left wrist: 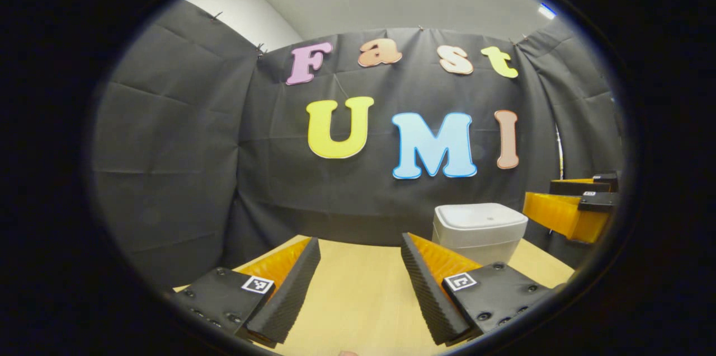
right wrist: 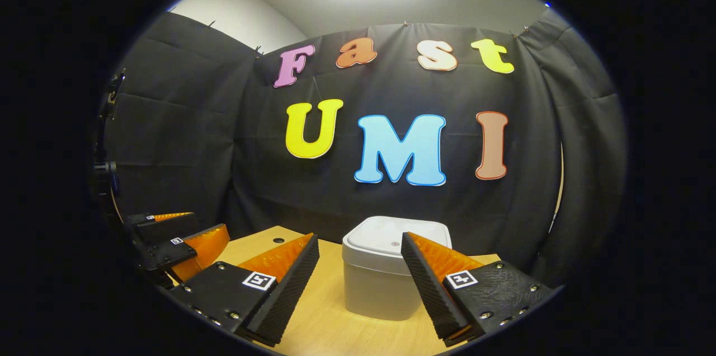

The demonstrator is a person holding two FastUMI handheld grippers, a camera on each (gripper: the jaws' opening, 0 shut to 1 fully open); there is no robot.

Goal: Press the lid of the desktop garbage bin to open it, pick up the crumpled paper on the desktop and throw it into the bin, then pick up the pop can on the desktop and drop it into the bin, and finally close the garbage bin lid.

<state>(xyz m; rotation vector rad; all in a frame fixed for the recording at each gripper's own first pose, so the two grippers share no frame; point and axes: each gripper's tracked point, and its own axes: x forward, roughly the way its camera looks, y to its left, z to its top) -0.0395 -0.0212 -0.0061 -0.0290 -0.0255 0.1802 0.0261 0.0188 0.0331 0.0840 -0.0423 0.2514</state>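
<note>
The right tongs [right wrist: 361,266] hang with their jaws spread wide and nothing between them, held above the desk [right wrist: 313,322] and aimed at the bin [right wrist: 375,280], which stands just ahead; one finger overlaps the bin's right side in the right gripper view, but whether it touches I cannot tell. The left tongs [left wrist: 361,269] are likewise spread apart and empty, over bare desk [left wrist: 358,300], with the bin [left wrist: 478,233] off to their right and farther back near the cloth wall. Each pair also shows from the other's camera: the right tongs [left wrist: 576,205] at the edge beyond the bin, the left tongs [right wrist: 179,247] low at the far left. The bin's lid [right wrist: 394,238] lies flat and closed, with a small mark near its middle where a press would likely go. Judging from this, the task stands at its very start: the lid is not yet pressed open, nothing is gripped, and the paper, the can and the closing of the lid are all left to do. Where the paper and the can lie cannot be told from these views. The first step looks to fall to the right tongs, being nearest the lid
</note>
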